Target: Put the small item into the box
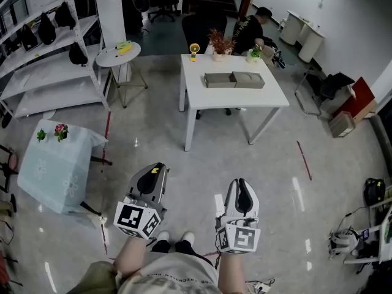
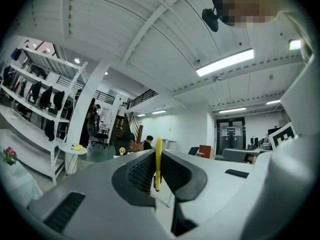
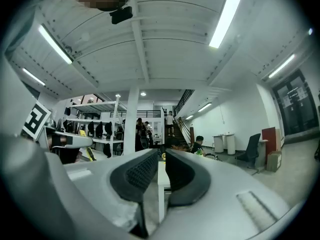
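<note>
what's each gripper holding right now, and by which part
The left gripper pinches a thin yellow item, seen edge-on, by its flat sides; its top pokes above the jaws. The right gripper holds nothing, with its jaws slightly apart.

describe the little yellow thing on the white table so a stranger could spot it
Start at the white rectangular table ahead of the person. At its far left corner, just left of the reddish potted plant, stands the small yellow object. It is the only yellow thing there; the grey boxes lie mid-table.
</note>
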### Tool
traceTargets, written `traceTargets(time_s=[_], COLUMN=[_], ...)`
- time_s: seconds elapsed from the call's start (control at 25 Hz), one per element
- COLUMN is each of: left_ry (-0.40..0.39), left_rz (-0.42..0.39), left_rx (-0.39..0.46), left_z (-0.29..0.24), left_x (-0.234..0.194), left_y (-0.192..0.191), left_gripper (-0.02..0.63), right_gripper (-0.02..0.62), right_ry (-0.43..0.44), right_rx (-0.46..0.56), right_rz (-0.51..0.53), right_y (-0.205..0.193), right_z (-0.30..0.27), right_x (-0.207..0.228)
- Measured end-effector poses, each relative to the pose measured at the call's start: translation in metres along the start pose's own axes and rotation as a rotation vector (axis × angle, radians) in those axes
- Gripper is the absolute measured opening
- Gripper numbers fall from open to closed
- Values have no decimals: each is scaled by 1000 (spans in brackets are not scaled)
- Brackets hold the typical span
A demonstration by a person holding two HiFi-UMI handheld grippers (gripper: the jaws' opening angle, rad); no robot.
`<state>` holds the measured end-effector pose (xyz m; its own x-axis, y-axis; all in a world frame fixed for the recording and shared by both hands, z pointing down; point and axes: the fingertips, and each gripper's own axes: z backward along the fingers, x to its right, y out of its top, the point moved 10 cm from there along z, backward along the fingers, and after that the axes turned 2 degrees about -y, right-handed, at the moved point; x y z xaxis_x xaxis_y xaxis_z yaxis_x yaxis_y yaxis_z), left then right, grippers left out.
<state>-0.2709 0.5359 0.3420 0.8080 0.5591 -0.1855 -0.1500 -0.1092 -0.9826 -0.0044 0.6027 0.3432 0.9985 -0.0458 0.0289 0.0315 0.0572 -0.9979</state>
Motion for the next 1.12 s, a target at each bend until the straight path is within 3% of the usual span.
traceTargets(time_s=[0.04, 0.08, 0.12, 0.16, 0.64, 1.12], left_ry=[-1, -2, -2, -1, 16, 34], left_rz=[-2, -5, -6, -6, 2, 26], left_rx=[1, 1, 1, 1, -18, -72], left_z=[-4, -8, -12, -17, -53, -91], left_x=[3, 6, 10, 14, 53, 34], left_y=[0, 0, -1, -2, -26, -45], left_gripper=[31, 31, 31, 31, 31, 31], right_gripper=[59, 171, 242, 253, 255, 255], right_ry=[12, 24, 33, 38, 50, 28], right_rx=[-4, -8, -11, -13, -39, -92], right_rz=[-11, -20, -25, -26, -13, -34], right_y=[-2, -3, -4, -5, -15, -39], right_z=[-1, -3, -4, -5, -11, -44], right_x=[5, 10, 16, 21, 84, 103])
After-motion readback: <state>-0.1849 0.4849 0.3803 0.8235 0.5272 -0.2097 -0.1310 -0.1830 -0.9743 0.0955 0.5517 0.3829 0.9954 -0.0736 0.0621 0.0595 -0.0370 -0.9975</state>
